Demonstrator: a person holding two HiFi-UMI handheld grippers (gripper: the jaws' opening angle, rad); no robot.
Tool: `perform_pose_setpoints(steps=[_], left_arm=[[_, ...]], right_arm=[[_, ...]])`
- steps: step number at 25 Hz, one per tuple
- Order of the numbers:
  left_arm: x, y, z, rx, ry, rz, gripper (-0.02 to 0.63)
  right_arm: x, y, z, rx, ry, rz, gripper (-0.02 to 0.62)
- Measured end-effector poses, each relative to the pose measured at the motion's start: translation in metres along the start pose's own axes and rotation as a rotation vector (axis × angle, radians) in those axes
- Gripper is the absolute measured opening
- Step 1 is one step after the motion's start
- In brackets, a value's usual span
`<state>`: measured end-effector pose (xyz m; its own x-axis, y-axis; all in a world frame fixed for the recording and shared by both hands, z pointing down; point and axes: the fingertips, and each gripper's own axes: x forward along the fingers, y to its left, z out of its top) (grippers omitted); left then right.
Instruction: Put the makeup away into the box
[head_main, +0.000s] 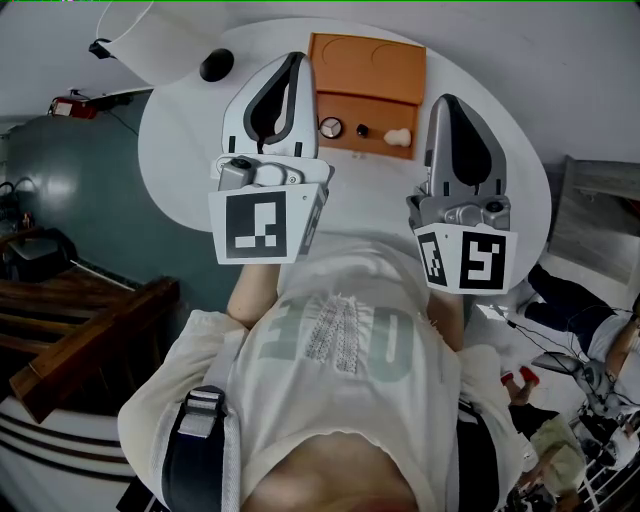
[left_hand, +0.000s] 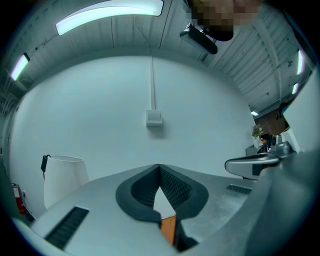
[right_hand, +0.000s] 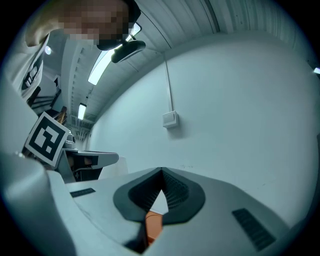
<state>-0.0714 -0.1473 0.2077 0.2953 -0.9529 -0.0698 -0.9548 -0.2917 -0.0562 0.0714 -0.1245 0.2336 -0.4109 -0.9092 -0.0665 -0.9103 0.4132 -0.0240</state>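
Above the near half of the round white table (head_main: 180, 150), the left gripper (head_main: 298, 58) and right gripper (head_main: 447, 99) are both clenched on nothing, held level side by side, seemingly idle between picks. Just beyond them, the orange box (head_main: 370, 70) stands open, already holding a round compact (head_main: 330, 127), a small dark piece (head_main: 362, 130) and a beige sponge (head_main: 398, 137). A black oval item (head_main: 216, 65) lies left of the box, unobstructed.

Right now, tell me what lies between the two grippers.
In the head view, the orange box with small items shows between the left gripper and right gripper.
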Motion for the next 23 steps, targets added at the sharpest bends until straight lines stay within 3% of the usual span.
perform_pose_setpoints(steps=[23], left_arm=[[-0.002,-0.001,0.017,0.026,-0.030,-0.004,0.008]], right_arm=[[0.002,0.002,-0.008,-0.018,0.035,-0.004,0.005]])
